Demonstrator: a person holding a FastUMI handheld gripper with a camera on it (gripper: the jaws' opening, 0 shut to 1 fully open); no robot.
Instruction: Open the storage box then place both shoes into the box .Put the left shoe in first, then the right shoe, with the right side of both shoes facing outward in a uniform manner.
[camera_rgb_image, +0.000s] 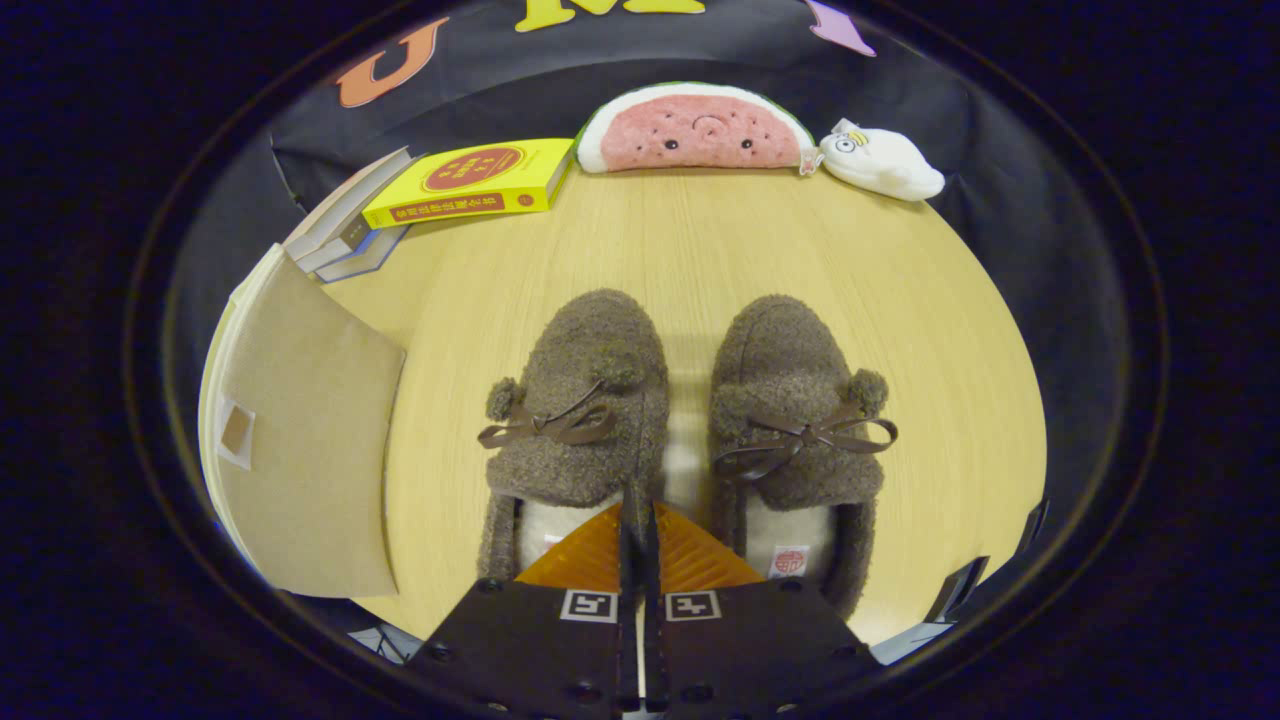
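Fuzzy brown, the left shoe (580, 400) and right shoe (795, 405) lie side by side on the wooden table (940, 330), toes pointing away from us. We see a small red-marked label (788, 561) inside the right shoe, too small to read. Our gripper (638, 520) sits just above the heels, its fingers pressed together, holding nothing. Left of the shoes stands the cardboard storage box (300, 440).

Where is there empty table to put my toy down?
Bare wood lies between the slippers' toes and the watermelon pillow, and right of the right slipper. It is crowded near the books and cardboard. The tongs are shut.
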